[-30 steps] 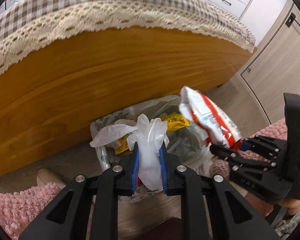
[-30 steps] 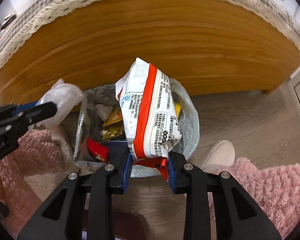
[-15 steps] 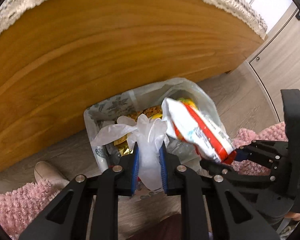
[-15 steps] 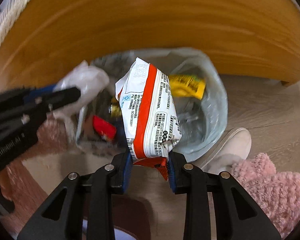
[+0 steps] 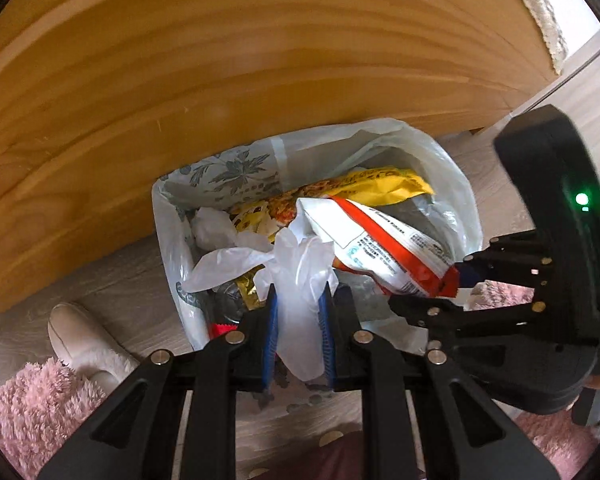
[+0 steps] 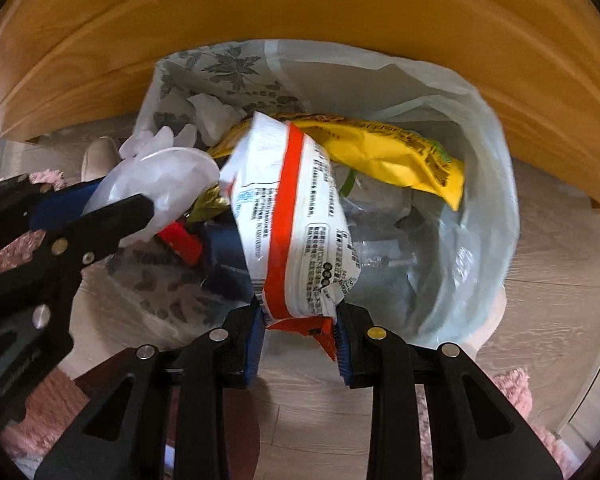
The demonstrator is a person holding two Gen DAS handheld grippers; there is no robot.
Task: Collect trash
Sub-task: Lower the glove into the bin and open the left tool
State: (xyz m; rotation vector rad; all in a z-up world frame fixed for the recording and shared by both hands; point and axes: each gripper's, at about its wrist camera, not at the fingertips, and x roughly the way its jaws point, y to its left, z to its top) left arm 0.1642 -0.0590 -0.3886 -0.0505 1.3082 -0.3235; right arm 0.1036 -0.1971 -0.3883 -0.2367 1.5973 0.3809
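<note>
your left gripper [image 5: 298, 300] is clamped on a crumpled clear plastic glove [image 5: 296, 264], and your right gripper [image 6: 300, 320] is pinching a white-and-red snack wrapper [image 6: 292, 216]. both hang right over the open trash bag [image 6: 480, 184], which sits on the floor against the wooden bed frame [image 5: 260, 60] with a yellow wrapper [image 6: 392, 156] already inside.

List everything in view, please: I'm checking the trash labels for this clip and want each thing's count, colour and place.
Disposable glove: one, translucent white, clamped in the left gripper over the bag.
Snack packet: one, white with a red stripe, clamped in the right gripper over the bag.
Trash bag: one, pale translucent with grey leaf print, open on the floor by the wooden panel.
Yellow wrapper: one, inside the bag.
Wooden panel: one, honey-coloured, behind the bag.
Rug: pink, fluffy, on the floor.
Slipper: one in the left view, white, beside the bag.
Left gripper: black, blue pads.
Right gripper: black, blue pads.
</note>
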